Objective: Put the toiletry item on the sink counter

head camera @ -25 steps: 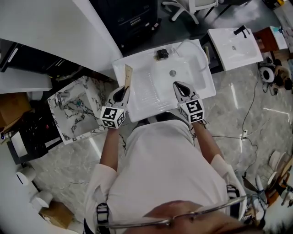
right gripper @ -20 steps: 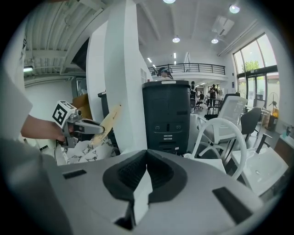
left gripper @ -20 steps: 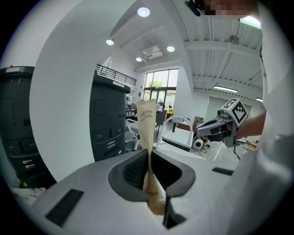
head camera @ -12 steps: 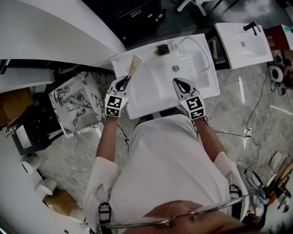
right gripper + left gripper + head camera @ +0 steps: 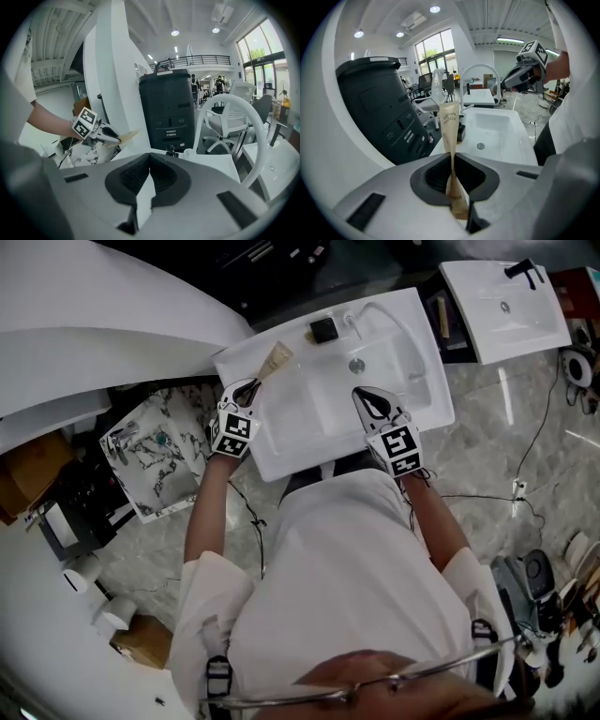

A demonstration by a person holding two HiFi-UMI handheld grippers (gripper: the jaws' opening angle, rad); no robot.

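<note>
A tan paper toothbrush packet (image 5: 275,360) sticks out of my left gripper (image 5: 245,390), which is shut on its lower end over the left back part of the white sink counter (image 5: 281,442). In the left gripper view the packet (image 5: 450,123) stands upright, pinched between the jaws of that gripper (image 5: 453,158), with the basin (image 5: 490,133) beyond. My right gripper (image 5: 367,401) hangs over the basin's front, shut and empty. In its own view the right gripper (image 5: 149,158) has its jaws together; the left gripper (image 5: 106,135) and packet (image 5: 127,136) show beyond it at the left.
A curved white faucet (image 5: 386,311) and a small black object (image 5: 324,330) stand at the counter's back. A marbled box (image 5: 155,448) sits to the left on the floor, a second white sink (image 5: 502,306) at top right. A dark cabinet (image 5: 377,110) rises behind the counter.
My left gripper has sunk and rolled with the packet, which now points toward the counter's back left corner. The right gripper has shifted a little over the basin.
</note>
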